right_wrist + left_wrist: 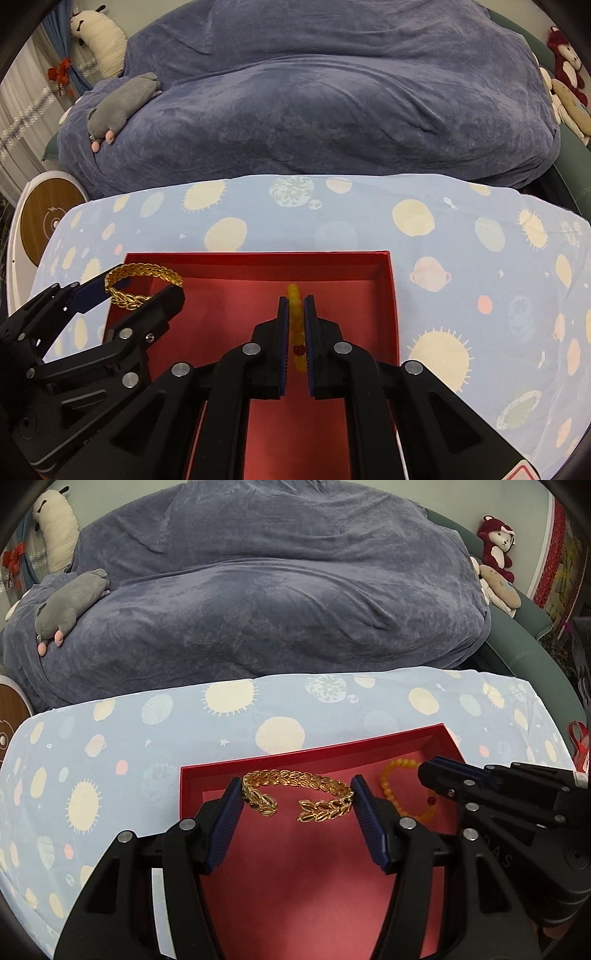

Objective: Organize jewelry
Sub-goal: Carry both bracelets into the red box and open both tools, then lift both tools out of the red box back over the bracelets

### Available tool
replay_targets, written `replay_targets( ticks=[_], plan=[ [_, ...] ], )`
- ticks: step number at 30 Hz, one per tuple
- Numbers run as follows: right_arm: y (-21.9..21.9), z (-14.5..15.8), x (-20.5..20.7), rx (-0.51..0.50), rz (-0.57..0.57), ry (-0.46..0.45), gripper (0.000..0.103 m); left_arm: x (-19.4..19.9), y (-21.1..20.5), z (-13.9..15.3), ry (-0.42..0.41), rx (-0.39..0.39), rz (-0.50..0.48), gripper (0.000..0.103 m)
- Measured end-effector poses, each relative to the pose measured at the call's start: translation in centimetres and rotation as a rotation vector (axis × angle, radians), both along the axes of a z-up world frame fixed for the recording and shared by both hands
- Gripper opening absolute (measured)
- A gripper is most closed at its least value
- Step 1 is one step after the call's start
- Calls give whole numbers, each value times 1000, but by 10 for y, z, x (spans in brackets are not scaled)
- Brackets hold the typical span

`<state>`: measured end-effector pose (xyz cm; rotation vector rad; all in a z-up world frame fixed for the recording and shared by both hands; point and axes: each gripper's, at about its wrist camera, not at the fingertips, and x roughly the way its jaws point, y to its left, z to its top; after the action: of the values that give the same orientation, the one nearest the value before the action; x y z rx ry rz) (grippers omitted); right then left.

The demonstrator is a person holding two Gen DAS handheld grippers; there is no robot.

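A gold leaf-pattern cuff bracelet (295, 792) is held between the blue pads of my left gripper (296, 794), over the red box (317, 747). It also shows in the right wrist view (142, 284), with the left gripper (129, 295) around it at the box's left side. My right gripper (295, 314) is shut on a yellow bead bracelet (295, 317) with one red bead, held edge-on above the box floor (229, 317). In the left wrist view the bead bracelet (400, 775) sits at the tip of the right gripper (430, 775).
The red box stands on a table with a light blue planet-print cloth (443, 236). Behind it is a sofa under a blue-grey blanket (258, 590) with a grey plush (70, 605). More plush toys (496, 542) sit at the right. A round wooden disc (46, 221) lies at the left.
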<state>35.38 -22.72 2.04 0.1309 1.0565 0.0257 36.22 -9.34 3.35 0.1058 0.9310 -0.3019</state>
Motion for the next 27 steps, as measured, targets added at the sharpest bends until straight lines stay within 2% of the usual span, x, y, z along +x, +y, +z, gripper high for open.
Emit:
replay_targets(
  ticks=[2,5,6,11,15,18,23,27],
  plan=[
    [-4,-4,3,-46,-20,4,16,5,-2,-3,-11,17,-4,61],
    [-12,6,-3,-80,-38,-36,37,8,-1,1,-31,29,18,83],
    [-13,12,-8,-87,-40,-58,42,7,1,6,-43,22,26,87],
    [-22,47,-42,-100,-39,-136,51,-10,14,34,-84,-1,49,88],
    [-23,68,-87,-83,-40,-176,52,-46,31,52,-100,-27,70,91],
    [-20,73,-127,-87,-36,-185,52,-80,47,56,-104,-17,96,91],
    [-6,67,-196,-105,-14,-162,52,-145,77,48,-87,12,141,91],
    [5,52,-243,-87,-10,-120,52,-194,99,29,-41,14,177,91]
  ],
)
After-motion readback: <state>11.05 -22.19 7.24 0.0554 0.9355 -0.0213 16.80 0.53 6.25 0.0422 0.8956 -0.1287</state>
